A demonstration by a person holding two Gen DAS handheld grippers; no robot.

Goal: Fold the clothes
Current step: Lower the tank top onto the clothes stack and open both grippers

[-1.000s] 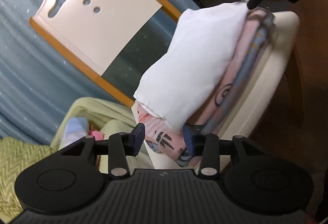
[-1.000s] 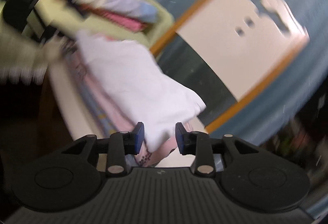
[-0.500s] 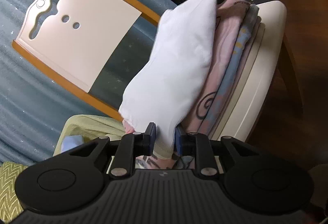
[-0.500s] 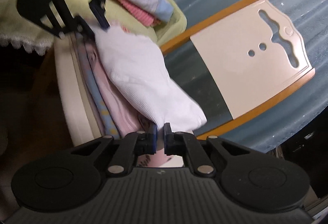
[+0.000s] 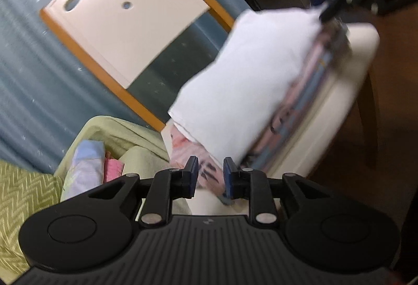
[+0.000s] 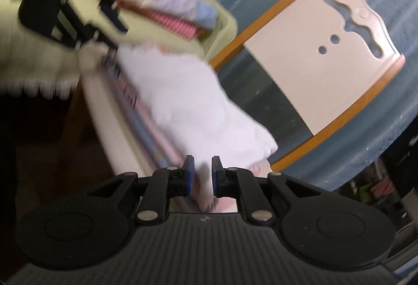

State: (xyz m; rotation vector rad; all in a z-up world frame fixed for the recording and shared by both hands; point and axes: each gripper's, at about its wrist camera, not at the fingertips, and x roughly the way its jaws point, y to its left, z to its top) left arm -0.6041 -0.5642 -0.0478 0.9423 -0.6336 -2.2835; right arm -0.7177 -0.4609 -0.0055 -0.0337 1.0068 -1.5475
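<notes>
A folded white garment lies on top of a stack of folded pink and blue clothes on a cream chair seat. My left gripper is open at the near end of the stack, its jaws apart around a pink printed edge. My right gripper is open at the other end; the white garment reaches between its jaws. Each gripper shows at the far end in the other's view, the right one and the left one. Both views are motion-blurred.
The chair's cream backrest with an orange frame stands behind the stack before a blue curtain. A pale green basket holds blue and pink clothes. A green zigzag cloth lies at left. Brown floor is at right.
Both grippers were shut on the white garment half a second ago; both have opened and let it go. The garment now rests on the stack. Both grippers have drawn back a little.
</notes>
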